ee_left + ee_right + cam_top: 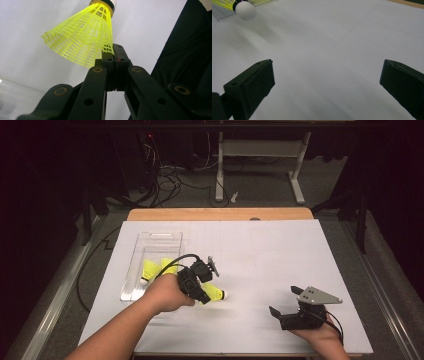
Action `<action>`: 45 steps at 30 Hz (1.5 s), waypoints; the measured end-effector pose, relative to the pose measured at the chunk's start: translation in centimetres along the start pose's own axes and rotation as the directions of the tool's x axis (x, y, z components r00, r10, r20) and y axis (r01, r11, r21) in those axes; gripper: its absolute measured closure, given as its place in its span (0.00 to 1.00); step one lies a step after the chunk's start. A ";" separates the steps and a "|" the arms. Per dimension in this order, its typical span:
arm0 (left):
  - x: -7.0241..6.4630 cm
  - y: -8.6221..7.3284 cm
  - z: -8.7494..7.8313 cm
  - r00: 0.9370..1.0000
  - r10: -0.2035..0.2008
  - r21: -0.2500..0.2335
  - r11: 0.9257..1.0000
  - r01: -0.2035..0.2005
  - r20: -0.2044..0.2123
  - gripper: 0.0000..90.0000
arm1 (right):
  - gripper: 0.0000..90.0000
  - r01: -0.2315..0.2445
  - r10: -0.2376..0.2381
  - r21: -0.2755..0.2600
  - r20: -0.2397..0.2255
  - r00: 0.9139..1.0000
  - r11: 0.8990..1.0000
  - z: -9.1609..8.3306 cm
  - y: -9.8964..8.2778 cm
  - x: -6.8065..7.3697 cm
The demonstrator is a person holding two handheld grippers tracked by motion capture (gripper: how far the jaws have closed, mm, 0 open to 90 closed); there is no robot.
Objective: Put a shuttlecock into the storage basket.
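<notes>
Your left hand-held gripper [113, 53], nearest the lens, clenches the yellow mesh skirt of a shuttlecock [82, 37]; the high view places it beside the clear tray [150, 251] on the bench [280, 260]. Your right hand-held gripper [327, 82] stands released.

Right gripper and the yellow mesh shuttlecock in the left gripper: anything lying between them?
Nothing: bare white table sheet separates the right gripper from the yellow mesh shuttlecock pinched by the left gripper, per the high view.
</notes>
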State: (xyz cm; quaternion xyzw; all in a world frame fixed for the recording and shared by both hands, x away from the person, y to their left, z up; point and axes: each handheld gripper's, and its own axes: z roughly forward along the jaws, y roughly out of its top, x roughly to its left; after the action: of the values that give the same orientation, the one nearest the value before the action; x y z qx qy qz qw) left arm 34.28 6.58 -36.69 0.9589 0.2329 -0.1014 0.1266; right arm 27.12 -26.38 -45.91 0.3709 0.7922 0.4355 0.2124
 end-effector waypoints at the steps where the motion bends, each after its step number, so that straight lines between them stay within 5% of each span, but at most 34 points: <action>1: 0.0 -0.1 -0.1 1.000 -0.001 -0.002 1.000 0.001 -0.002 1.00 | 0.01 -0.005 0.005 0.001 -0.001 1.000 1.000 0.0 0.0 0.0; 22: 0.5 -0.9 -4.1 0.999 -0.009 -0.002 1.000 0.009 -0.037 1.00 | 0.01 0.002 -0.002 0.018 -0.021 1.000 1.000 0.2 -0.2 -0.1; 45: 3.1 -5.9 -6.8 0.994 -0.083 -0.009 0.997 0.083 -0.077 1.00 | 0.01 0.004 -0.003 0.026 -0.026 1.000 1.000 0.1 -0.4 -0.1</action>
State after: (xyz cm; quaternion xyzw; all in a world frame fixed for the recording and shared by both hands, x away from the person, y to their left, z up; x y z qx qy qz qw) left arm 35.12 14.96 -32.21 0.9512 0.2775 -0.0689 0.1157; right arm 27.11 -26.51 -46.26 0.3666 0.8013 0.4294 0.1978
